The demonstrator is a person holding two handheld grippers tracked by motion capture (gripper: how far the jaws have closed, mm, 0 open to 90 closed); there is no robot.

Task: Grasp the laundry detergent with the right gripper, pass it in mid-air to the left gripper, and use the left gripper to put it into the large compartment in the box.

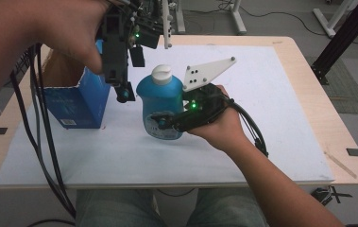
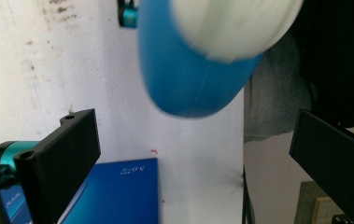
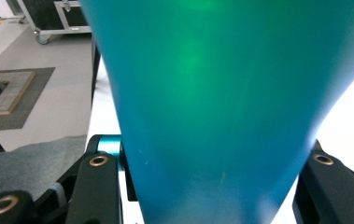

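Observation:
A blue bottle (image 1: 161,101) with a white cap (image 1: 162,74) stands upright at the middle of the white sheet (image 1: 271,118). My right gripper (image 1: 167,120) comes in from the right and is shut on the bottle's lower body (image 3: 221,93), one jaw on each side. Whether the base touches the sheet I cannot tell. My left gripper (image 1: 130,75) hangs high, pointing down between the bottle and an open blue box (image 1: 77,97). In the left gripper view its jaws stand wide apart (image 2: 193,144), with the blurred cap (image 2: 235,23) and blue shoulder (image 2: 188,79) below and nothing between them.
The blue box (image 2: 118,191) stands left of the bottle, top flaps open. Black cables (image 1: 44,142) hang from the left gripper down over the table's front left edge. A thin wooden stick (image 1: 339,163) lies near the right edge. Black frame legs (image 1: 342,38) stand beyond the far right corner.

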